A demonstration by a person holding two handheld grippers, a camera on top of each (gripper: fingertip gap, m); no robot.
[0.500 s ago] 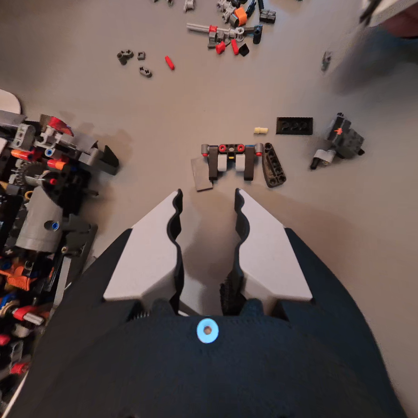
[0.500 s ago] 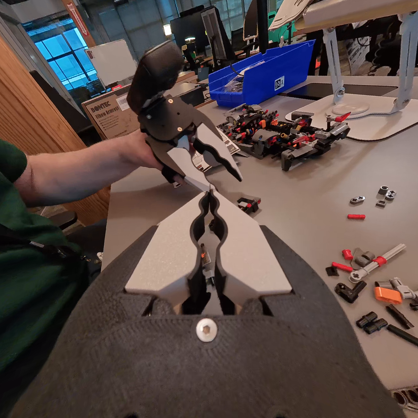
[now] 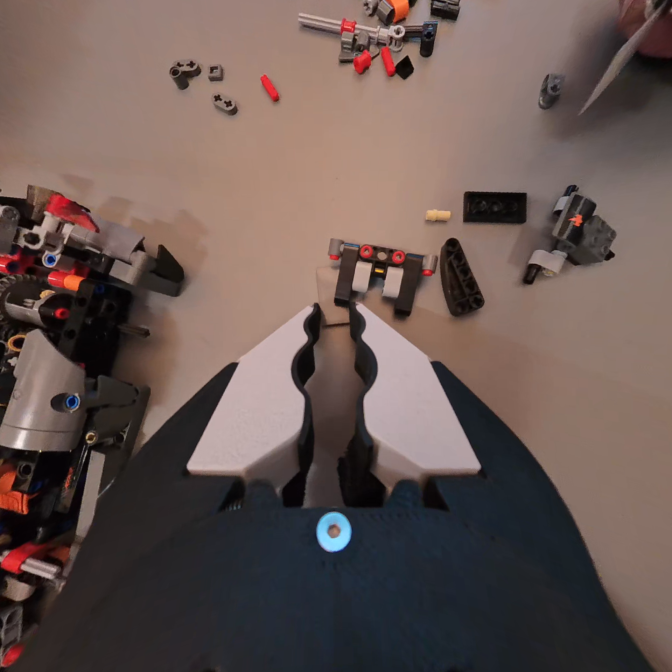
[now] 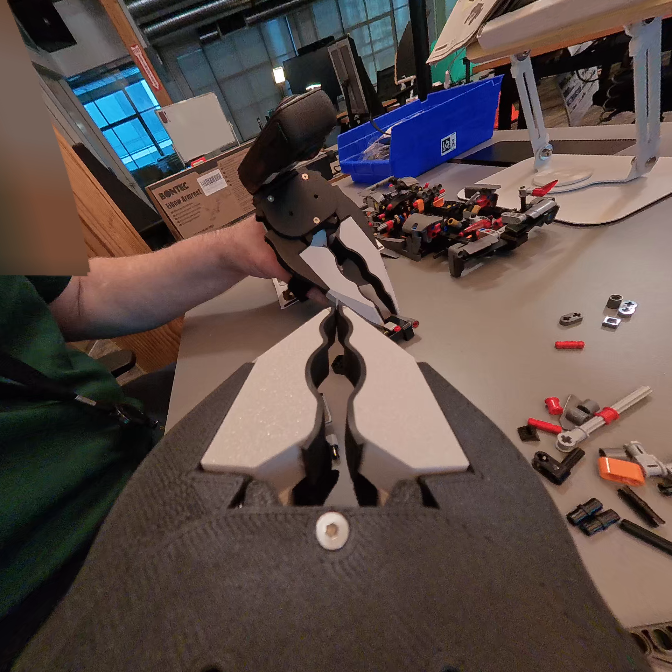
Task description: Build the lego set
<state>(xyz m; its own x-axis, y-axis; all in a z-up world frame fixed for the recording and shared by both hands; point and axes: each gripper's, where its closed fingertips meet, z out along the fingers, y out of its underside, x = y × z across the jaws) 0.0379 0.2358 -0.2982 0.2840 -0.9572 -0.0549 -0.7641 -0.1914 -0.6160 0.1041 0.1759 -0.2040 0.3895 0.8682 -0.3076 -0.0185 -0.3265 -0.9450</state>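
Right now the left gripper [image 3: 334, 312], jaws narrowly apart & empty, hangs at the small black sub-assy [image 3: 380, 274] lying on the table [image 3: 291, 174]; prob light, rigid, pin-jointed, so pinch its black side arm, while right gripper [image 4: 335, 314] looks closed.

Big lego model [image 3: 54, 363] cut off at left edge; right gripper [image 3: 625, 54] blurred, top-right corner
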